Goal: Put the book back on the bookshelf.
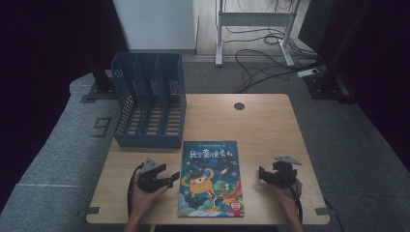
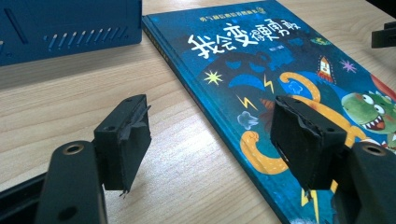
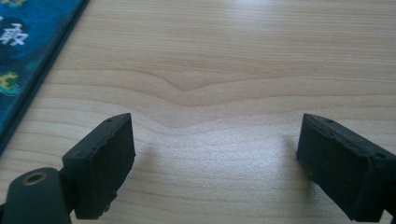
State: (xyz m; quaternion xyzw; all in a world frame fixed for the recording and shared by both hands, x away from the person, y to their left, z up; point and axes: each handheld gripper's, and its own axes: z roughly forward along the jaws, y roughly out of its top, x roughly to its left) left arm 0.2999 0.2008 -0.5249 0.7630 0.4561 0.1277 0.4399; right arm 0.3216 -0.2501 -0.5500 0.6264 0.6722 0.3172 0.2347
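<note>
Both of my grippers sit spread wide and empty over the table, with the picture book lying flat between them.

I see the wooden table (image 1: pixel 270 125) carrying everything; ahead of my left gripper (image 1: pixel 167 180) stands the blue file rack (image 1: pixel 147 104), its slotted base just beyond the book's far corner in the left gripper view. The picture book (image 1: pixel 210 179) lies cover up, just to the right of my left gripper and to the left of my right gripper (image 1: pixel 263 175). In the left gripper view my jaws are far apart, the right-hand one hanging above the book's cover (image 2: pixel 261 70), the other above bare wood. In the right gripper view my jaws gape over bare wood, the book's edge (image 3: pixel 28 56) off to their left.
</note>
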